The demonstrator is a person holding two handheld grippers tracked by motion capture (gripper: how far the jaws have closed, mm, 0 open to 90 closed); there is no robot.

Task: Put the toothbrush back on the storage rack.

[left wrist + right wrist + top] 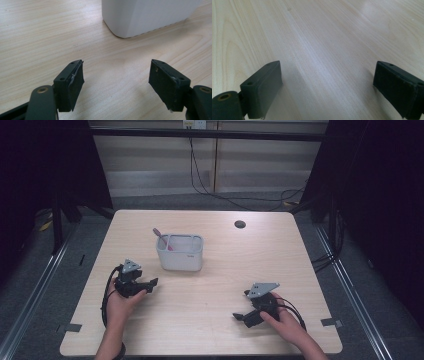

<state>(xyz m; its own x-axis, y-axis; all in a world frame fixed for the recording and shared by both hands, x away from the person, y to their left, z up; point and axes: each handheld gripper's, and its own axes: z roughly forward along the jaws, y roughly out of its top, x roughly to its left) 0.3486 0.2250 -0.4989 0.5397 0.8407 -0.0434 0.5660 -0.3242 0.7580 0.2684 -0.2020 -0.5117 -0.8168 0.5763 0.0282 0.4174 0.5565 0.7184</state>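
Resting on the table (pixel 210 320), left gripper (pixel 150 283) lower left, released, near the white tub (pixel 180 255), right gripper (pixel 242 316) lower right, released, empty.

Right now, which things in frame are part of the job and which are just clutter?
In play:
- white holder, nearest the left gripper, whose jaws are open and point at it
- pink stick-like item standing tilted in the holder, too small to identify
- right gripper, jaws open over bare table

Just lying about:
- dark round grommet in the tabletop
- black cables on the floor behind

High view overlooks the table (pixel 210 320); gripper views skim it (close, low).
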